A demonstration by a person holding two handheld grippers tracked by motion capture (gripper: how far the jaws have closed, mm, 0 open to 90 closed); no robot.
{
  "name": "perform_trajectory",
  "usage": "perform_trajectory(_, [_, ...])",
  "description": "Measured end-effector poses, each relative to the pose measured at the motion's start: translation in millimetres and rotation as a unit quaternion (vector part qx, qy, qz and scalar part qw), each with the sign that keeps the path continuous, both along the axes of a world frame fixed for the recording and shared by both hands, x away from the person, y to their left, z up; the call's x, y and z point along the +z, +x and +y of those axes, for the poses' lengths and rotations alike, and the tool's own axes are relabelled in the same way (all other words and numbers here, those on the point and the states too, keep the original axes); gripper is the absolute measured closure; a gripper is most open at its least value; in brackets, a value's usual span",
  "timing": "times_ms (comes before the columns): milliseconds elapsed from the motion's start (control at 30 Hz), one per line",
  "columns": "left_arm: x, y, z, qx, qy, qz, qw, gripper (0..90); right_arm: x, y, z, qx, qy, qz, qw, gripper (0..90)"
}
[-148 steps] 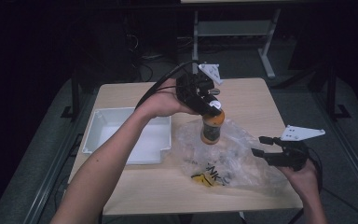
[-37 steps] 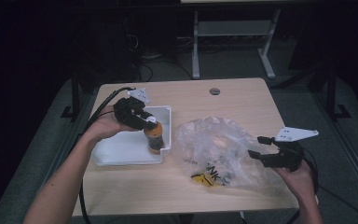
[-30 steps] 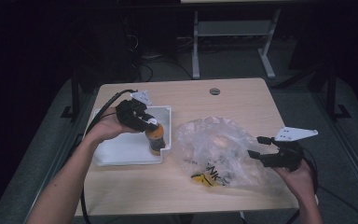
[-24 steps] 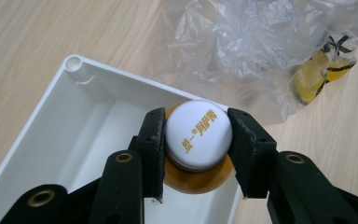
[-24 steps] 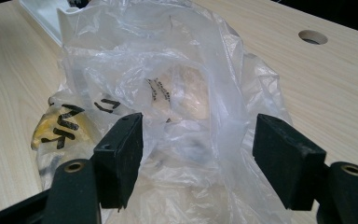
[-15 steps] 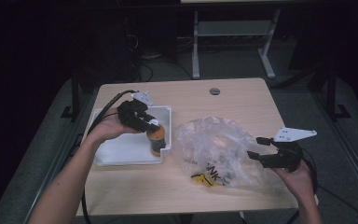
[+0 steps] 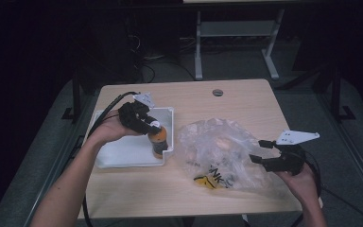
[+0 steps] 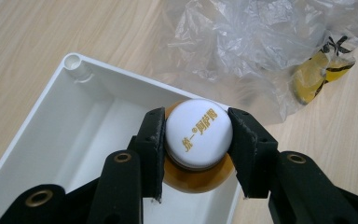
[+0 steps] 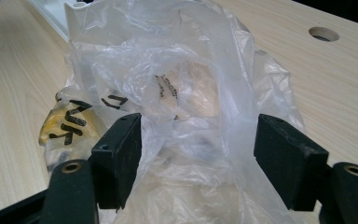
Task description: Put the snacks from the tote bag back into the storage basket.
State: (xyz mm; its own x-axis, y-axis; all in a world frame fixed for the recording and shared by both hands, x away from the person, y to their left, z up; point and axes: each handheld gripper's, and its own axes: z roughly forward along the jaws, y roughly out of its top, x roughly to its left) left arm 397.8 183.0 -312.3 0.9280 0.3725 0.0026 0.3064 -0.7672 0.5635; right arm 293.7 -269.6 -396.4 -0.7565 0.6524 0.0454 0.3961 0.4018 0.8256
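Now that the left gripper (image 8: 196,140) jaws have carried the bottle (image 7: 158,141) into the tray (image 7: 123,153), they stay clamped on its cap

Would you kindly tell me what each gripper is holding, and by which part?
The left gripper clamps the orange bottle by its white cap. The right gripper holds nothing; its jaws straddle the clear plastic bag.

**Bottle in tray, bag beside it**

On the table (image 7: 184,189), the tray (image 7: 123,153) lies at nine o'clock. The bottle (image 7: 158,141) stands in the tray's three o'clock end. The plastic bag (image 7: 220,151) lies just beside the tray, toward three o'clock.
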Motion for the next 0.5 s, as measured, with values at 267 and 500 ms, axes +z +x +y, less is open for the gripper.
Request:
perform_trajectory(267, [3.0, 2.1, 6.7, 0.008, -0.010, 0.002, 0.9999, 48.4, -1.5, 1.8, 2.5, 0.002, -0.006, 0.002, 1.0000, 29.7])
perform_trajectory(500, [1.9, 3.3, 9.1, 0.017, -0.020, 0.013, 0.9996, 36.6, -3.5, 1.3, 1.5, -0.001, -0.003, 0.005, 1.0000, 29.1])
